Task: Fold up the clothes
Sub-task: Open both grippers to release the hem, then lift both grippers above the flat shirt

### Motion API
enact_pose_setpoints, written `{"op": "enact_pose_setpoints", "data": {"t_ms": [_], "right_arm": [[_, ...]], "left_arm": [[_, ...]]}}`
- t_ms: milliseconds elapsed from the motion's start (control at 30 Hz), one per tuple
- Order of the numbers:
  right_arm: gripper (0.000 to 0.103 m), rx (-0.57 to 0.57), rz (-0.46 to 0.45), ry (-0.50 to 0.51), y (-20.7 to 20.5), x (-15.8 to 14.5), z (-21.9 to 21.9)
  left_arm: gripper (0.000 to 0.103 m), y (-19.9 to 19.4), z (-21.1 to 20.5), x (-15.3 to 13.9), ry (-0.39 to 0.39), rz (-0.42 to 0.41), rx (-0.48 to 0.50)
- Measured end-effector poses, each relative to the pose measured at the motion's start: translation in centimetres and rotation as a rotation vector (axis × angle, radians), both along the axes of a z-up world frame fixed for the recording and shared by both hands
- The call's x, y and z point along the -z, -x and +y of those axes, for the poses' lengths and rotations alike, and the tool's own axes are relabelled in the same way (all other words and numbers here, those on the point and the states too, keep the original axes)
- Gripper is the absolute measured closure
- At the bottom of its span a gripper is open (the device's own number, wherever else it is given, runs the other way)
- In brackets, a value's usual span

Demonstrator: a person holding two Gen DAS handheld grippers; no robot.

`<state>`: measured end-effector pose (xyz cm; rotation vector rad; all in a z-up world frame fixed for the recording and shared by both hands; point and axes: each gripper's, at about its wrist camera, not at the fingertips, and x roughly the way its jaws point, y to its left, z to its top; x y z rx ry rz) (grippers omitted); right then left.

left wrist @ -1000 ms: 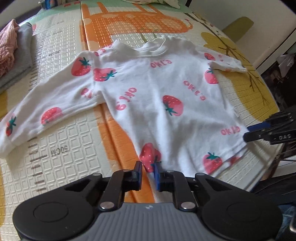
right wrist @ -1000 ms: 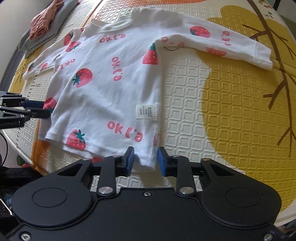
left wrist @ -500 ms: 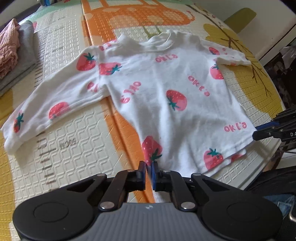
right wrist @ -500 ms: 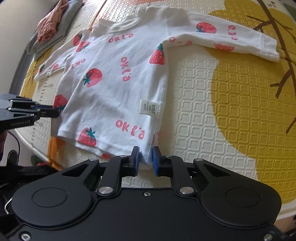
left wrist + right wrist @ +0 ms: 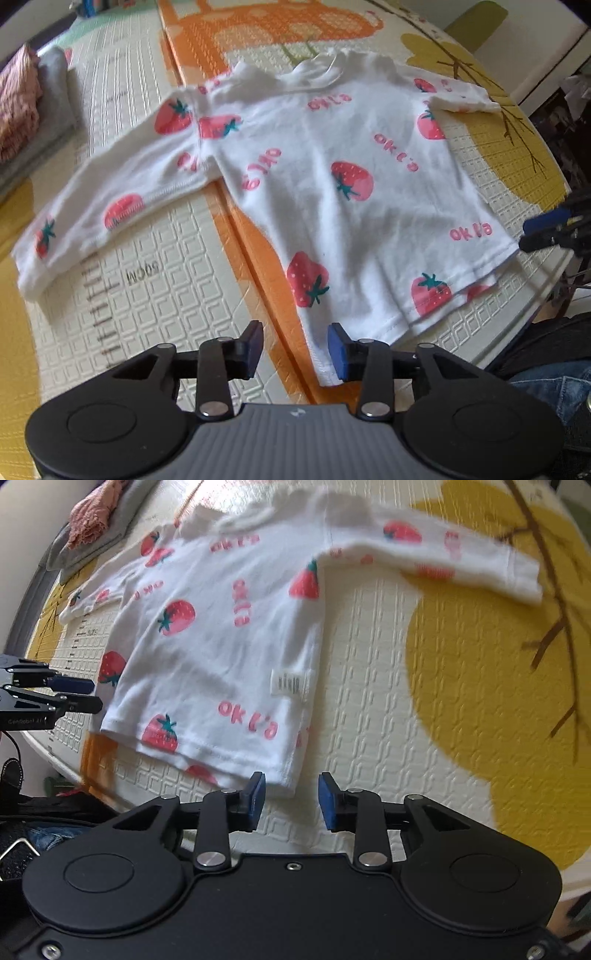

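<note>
A white long-sleeved shirt printed with strawberries and pink lettering lies spread flat on the play mat, hem toward me. My left gripper points down over the hem's left corner. Its jaws are opening, and the corner lies loose between them, beside the right pad. In the right wrist view the shirt shows a care label by its side seam. My right gripper hangs over the other hem corner, which lies unpinched in the gap as the jaws open. Each gripper appears in the other's view: right gripper, left gripper.
The patterned foam mat covers the surface, and its rounded edge runs close behind the hem. A folded pile of pink and grey clothes sits at the far left, also visible as the pile. A person's jeans are below the edge.
Both grippers were nearly shut on the hem corners half a second ago. Both now stand open, with the hem resting on the mat.
</note>
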<state>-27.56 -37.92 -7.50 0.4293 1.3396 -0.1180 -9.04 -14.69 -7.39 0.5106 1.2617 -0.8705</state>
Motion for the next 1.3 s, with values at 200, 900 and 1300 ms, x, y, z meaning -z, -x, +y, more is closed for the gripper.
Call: {"op": "enact_pose_setpoints", "data": {"t_ms": [200, 900, 1300], "right_arm": [[0.055, 0.005, -0.080, 0.069, -1.0, -2.8, 0.1], [0.001, 0.098, -0.139, 0.212, -6.6, -7.4, 2.8], [0.001, 0.133, -0.114, 0.207, -7.0, -8.1, 4.2]], "left_arm": [[0.047, -0.2, -0.3, -2.3, 0.030, -0.050, -0.023], [0.030, -1.6, -2.7, -5.4, 0.028, -0.074, -0.233], [0.028, -0.8, -3.0, -6.3, -0.031, -0.049, -0.264]]}}
